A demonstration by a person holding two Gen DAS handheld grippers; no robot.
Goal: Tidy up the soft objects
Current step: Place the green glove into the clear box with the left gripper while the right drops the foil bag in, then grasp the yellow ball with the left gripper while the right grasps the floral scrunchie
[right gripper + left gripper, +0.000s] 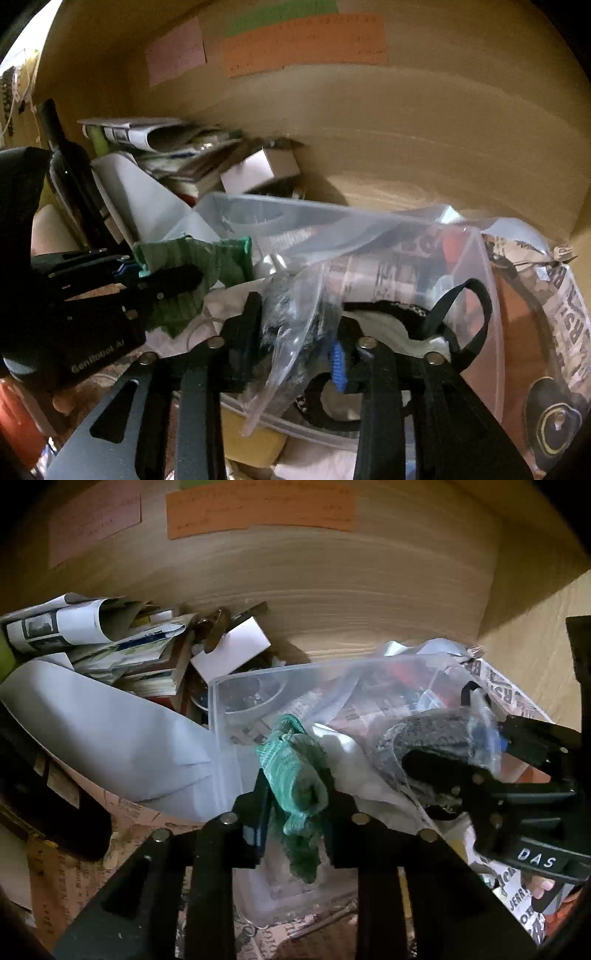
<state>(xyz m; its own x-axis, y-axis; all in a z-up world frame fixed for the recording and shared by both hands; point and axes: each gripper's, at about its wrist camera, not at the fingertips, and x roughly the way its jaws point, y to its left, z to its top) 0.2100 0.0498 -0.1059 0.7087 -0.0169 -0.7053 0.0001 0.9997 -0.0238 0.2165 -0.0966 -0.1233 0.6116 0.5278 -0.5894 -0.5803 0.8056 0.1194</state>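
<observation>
Green knit cloth (295, 775) is pinched by the left gripper (295, 794), a plastic bag (295, 314) by the right gripper (299, 332); slippery film could be dropped beside the clear bin (221, 709).

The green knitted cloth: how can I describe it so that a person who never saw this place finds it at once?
Find the clear plastic bin standing before the wooden wall. At its near left edge, the left gripper is shut on a bunched green knitted cloth. It is the only green, ribbed thing there; its neighbours are white paper and a grey item in a clear bag.
</observation>
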